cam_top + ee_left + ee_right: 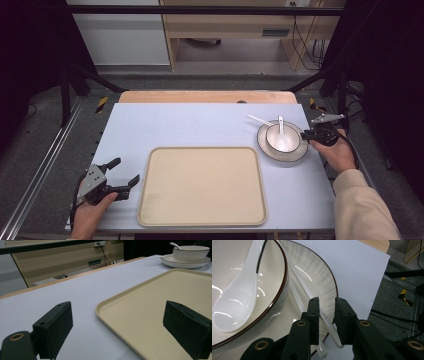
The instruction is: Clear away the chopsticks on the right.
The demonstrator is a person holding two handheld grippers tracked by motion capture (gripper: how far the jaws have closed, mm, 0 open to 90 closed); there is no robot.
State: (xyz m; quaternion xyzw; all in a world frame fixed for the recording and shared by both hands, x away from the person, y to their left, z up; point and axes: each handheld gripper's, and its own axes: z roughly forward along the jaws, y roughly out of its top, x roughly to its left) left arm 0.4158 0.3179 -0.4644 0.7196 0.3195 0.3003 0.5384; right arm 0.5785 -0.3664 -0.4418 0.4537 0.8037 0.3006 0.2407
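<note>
Your right gripper hides part of the chopsticks | bowl cut by frame edge — tray also cut.

A white bowl with a dark rim sits upright on a matching dark-rimmed plate at the far right of the pale blue bench. A white ceramic spoon rests in the bowl, its handle leaning on the far rim. A pair of white chopsticks lies across the plate beside the bowl, one end jutting past the plate's edge. A large, empty beige tray lies flat at the bench's near centre, just left of the plate.
</note>
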